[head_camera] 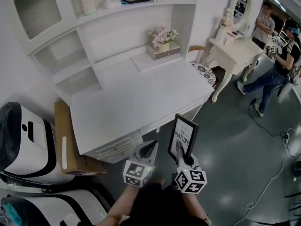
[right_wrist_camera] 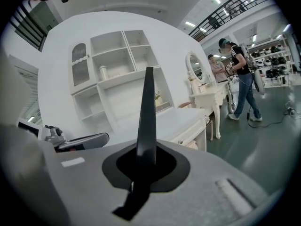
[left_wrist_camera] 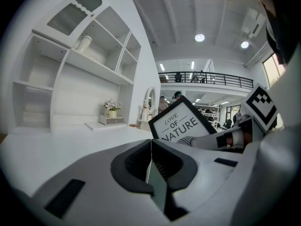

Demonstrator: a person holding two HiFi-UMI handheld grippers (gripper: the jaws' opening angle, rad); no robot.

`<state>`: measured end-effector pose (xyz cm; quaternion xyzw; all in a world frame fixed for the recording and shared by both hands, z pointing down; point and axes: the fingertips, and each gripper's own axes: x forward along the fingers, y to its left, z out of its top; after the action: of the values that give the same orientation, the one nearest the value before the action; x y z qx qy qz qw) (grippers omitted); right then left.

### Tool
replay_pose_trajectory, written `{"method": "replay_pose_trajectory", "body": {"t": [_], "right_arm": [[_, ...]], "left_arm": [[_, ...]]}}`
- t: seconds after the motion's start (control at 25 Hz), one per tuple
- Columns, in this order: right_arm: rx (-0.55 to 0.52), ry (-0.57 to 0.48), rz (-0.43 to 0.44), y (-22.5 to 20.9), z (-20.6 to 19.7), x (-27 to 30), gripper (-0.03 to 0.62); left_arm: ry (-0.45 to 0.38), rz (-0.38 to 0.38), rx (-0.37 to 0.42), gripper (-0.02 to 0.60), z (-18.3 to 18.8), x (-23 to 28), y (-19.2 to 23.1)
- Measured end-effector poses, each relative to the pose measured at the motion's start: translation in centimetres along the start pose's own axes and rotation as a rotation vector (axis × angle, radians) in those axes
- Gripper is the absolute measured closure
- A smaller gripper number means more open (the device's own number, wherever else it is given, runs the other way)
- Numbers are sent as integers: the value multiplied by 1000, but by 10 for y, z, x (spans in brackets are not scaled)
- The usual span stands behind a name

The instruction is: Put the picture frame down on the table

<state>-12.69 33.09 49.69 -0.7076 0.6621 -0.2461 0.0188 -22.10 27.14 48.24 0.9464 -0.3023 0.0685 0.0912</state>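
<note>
The right gripper (head_camera: 180, 150) is clamped on the frame (head_camera: 185, 131), which reads "LOVE OF NATURE". The left gripper (head_camera: 150, 148) has its jaws together, empty.

The desk top (head_camera: 141, 93) lies bare in front; a flower box (head_camera: 163, 50) stands at its back.

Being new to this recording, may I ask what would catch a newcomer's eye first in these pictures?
The black picture frame reading LOVE OF NATURE stands out, gripped at its lower edge by the right claw, just short of the white desk. The left claw is shut and empty beside it. At the far right, two people stand near a white dressing table.
</note>
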Motion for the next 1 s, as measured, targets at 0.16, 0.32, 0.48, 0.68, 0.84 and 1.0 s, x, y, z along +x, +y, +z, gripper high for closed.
{"method": "replay_pose_trajectory", "body": {"t": [0.16, 0.32, 0.48, 0.68, 0.84, 1.0], "right_arm": [[-3, 3, 5, 4, 2, 8, 580], [-2, 7, 4, 2, 2, 11, 580], [10, 6, -6, -2, 4, 11, 580], [26, 4, -15, -6, 2, 10, 580], [35, 9, -20, -6, 0, 10, 580], [33, 10, -20, -7, 2, 13, 580]], "left_arm": [[5, 4, -2, 569, 1, 5, 9], [13, 0, -2, 569, -4, 11, 10], [16, -9, -6, 569, -2, 15, 8], [27, -18, -3, 569, -5, 17, 5], [31, -19, -7, 569, -6, 17, 6], [32, -27, -6, 569, -5, 22, 4]]}}
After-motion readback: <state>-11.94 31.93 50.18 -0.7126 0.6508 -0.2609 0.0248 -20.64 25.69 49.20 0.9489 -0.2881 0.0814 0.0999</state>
